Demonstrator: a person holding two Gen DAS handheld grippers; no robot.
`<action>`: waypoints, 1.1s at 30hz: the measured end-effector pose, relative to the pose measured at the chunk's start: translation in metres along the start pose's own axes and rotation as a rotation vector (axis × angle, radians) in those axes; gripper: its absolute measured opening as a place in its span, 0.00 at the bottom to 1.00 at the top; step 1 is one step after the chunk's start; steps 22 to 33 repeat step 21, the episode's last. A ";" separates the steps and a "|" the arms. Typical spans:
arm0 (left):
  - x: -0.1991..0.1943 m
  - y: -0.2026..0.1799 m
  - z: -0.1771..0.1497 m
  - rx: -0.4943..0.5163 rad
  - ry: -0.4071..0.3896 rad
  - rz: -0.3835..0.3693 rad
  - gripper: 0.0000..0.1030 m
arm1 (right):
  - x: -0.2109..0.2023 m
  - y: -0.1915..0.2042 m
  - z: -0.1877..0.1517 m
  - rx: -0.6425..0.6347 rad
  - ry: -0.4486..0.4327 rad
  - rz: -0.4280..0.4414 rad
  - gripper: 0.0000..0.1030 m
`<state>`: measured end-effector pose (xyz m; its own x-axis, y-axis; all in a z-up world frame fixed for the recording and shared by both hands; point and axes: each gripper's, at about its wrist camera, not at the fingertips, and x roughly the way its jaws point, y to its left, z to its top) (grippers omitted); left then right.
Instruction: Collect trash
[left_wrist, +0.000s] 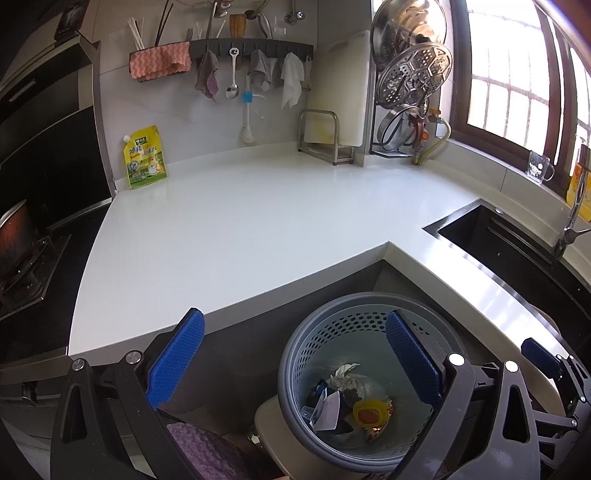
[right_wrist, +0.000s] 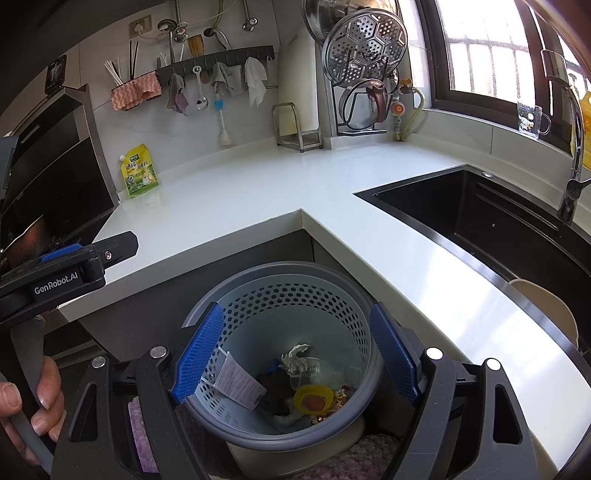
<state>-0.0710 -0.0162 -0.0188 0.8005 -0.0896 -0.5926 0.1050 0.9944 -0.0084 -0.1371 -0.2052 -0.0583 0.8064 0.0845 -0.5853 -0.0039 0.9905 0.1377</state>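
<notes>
Both claws are held wide open and empty above the waste basket (right_wrist: 280, 354) at frame bottom. Trash (right_wrist: 310, 397) already lies inside; the counter (right_wrist: 258, 192) looks cleared, so only the upper-left yellow pouch (right_wrist: 139, 172) need be checked

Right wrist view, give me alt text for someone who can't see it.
The open right gripper hangs over a grey perforated trash basket holding a receipt, a yellow lid and crumpled wrappers. Behind it runs a white L-shaped countertop with a yellow pouch and a black sink.
</notes>
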 end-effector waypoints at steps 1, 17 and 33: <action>0.000 0.000 0.000 0.001 -0.002 0.000 0.94 | 0.000 0.000 0.000 0.000 0.000 0.001 0.75; -0.002 -0.001 0.000 -0.001 0.000 -0.009 0.94 | -0.001 0.000 0.000 0.000 -0.003 0.002 0.75; -0.002 -0.001 0.000 0.004 0.001 -0.006 0.94 | -0.001 -0.001 0.000 0.002 -0.004 0.002 0.75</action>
